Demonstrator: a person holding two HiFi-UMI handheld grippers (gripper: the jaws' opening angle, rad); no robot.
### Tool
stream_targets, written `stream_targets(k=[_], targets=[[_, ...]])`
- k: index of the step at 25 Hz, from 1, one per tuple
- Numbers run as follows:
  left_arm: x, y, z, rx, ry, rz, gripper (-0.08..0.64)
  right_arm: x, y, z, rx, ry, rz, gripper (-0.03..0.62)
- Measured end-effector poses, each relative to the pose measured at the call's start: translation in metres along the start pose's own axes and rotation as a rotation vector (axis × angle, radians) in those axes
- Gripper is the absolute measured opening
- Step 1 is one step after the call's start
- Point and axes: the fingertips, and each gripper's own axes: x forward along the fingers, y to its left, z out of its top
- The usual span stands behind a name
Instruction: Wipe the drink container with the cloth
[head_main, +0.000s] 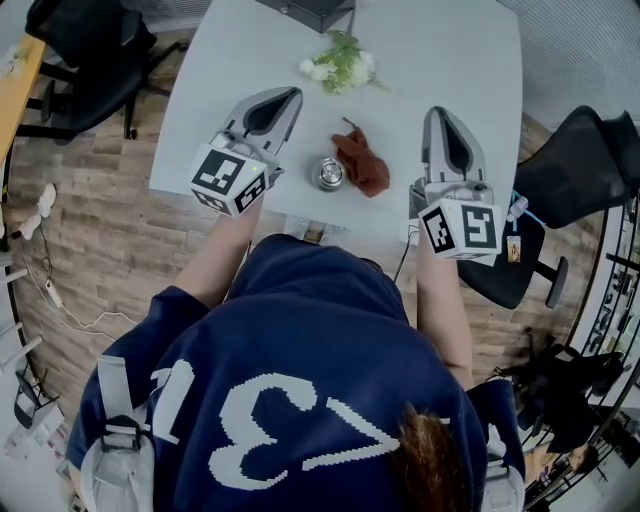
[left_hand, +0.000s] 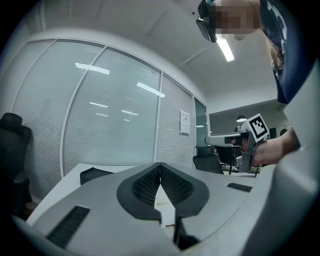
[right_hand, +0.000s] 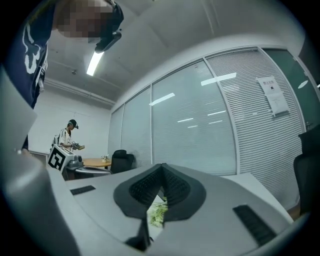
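In the head view a small silver drink container (head_main: 330, 173) stands on the white table (head_main: 430, 50), seen from above. A crumpled rust-red cloth (head_main: 362, 163) lies just to its right, touching or nearly touching it. My left gripper (head_main: 283, 97) hovers left of the container, shut and holding nothing. My right gripper (head_main: 437, 115) hovers right of the cloth, also shut and holding nothing. In the left gripper view the jaws (left_hand: 160, 167) meet with nothing between them. The right gripper view shows its jaws (right_hand: 162, 168) closed too. Both point level, above the table.
A bunch of white flowers (head_main: 340, 65) lies at the table's far middle; a bit of it shows through the right gripper's jaws (right_hand: 157, 212). A dark object (head_main: 315, 10) sits at the far edge. Black office chairs (head_main: 85, 50) (head_main: 570, 180) flank the table. Glass walls with blinds (left_hand: 115, 120) stand ahead.
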Motion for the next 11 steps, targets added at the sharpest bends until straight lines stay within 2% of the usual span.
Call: stream_targets(k=[11], targets=[[-0.007, 0.009, 0.025, 0.03, -0.044, 0.07, 0.017, -0.01, -0.004, 0.012, -0.029, -0.019, -0.034, 0.025]])
